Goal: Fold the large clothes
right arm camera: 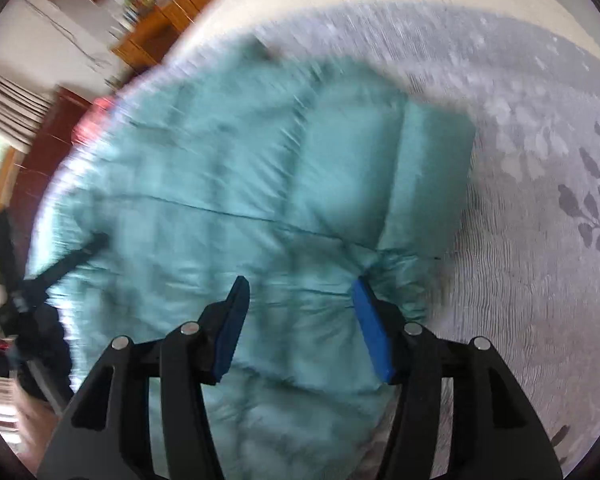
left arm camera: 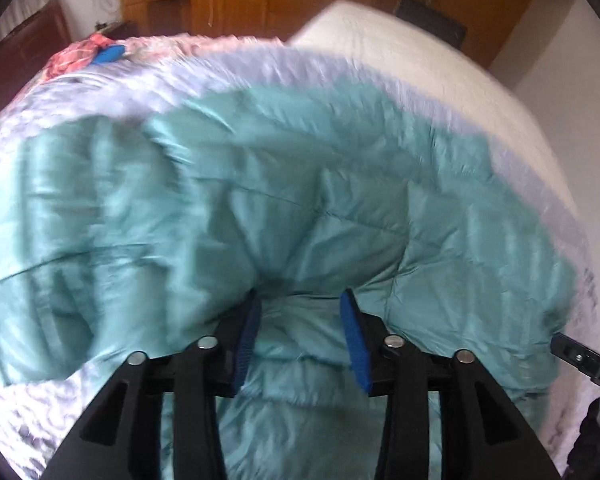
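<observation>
Left gripper [left arm camera: 302, 312]: blue pads [left arm camera: 354, 340] spread apart, with puffy teal fabric bulging up between them; pads pressed into the folds on either side, though whether anything is actually pinched cannot be told. Right gripper [right arm camera: 300, 300]: likewise spread wide, blue fingertips [right arm camera: 374, 334] sunk against a gathered ridge of the same fabric, the right one just beside a puckered knot of seams.

Under and ahead of both: a large quilted teal jacket [left arm camera: 260, 200], padded and shiny, lying crumpled on the bed. Seen from the right wrist, jacket [right arm camera: 228, 184] spread broadly with stitched channels running across it and one folded panel or sleeve end [right arm camera: 432, 168] squared off toward the right. Much of both views smeared by motion blur.

Beneath the jacket: a pale grey bedspread [right arm camera: 540, 200] printed with darker leaf sprigs, reaching out past the garment on all sides. Beyond that, a bare cream mattress edge [left arm camera: 440, 80]. At the far left corner of the bed, a pink patterned bundle [left arm camera: 80, 54] with something blue on it.

Farther out: wooden cabinets [left arm camera: 204, 4] against a white wall, and a dark reddish headboard [left arm camera: 24, 56]. At the left edge of the right-wrist view, the other black gripper [right arm camera: 56, 268], blurred, touching the jacket's border.
</observation>
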Demonstrator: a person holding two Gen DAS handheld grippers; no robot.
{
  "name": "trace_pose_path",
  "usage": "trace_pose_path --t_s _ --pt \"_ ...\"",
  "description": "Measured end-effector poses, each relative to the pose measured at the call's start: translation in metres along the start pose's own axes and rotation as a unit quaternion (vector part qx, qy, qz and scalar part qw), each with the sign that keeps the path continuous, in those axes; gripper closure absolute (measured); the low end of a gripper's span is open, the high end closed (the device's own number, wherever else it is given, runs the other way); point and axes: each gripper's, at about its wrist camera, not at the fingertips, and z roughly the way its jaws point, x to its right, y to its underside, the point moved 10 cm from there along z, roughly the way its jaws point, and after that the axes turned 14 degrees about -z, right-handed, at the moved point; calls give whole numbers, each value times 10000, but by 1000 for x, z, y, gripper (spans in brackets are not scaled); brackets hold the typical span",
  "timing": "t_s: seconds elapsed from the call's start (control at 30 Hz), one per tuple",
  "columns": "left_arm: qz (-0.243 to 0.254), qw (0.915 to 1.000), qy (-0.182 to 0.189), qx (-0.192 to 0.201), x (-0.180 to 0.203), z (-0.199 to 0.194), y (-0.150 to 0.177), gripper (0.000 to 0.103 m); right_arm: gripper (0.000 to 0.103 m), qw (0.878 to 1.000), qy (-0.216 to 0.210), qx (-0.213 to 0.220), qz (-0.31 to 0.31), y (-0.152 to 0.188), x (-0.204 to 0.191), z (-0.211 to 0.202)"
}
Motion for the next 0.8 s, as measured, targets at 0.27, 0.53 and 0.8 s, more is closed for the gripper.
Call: trace_pose_path --t_s 0.27,0.53,0.8 --pt "-1236 9892 -433 656 -145 -92 3 32 41 9969 699 51 351 37 48 -51" --pt "-3685 9126 -1127 1369 -352 -171 32 33 41 9893 1118 -60 931 86 99 -67" --pt "-4577 8729 -355 1654 -409 -170 32 34 41 9880 1142 -190 1023 96 101 -57"
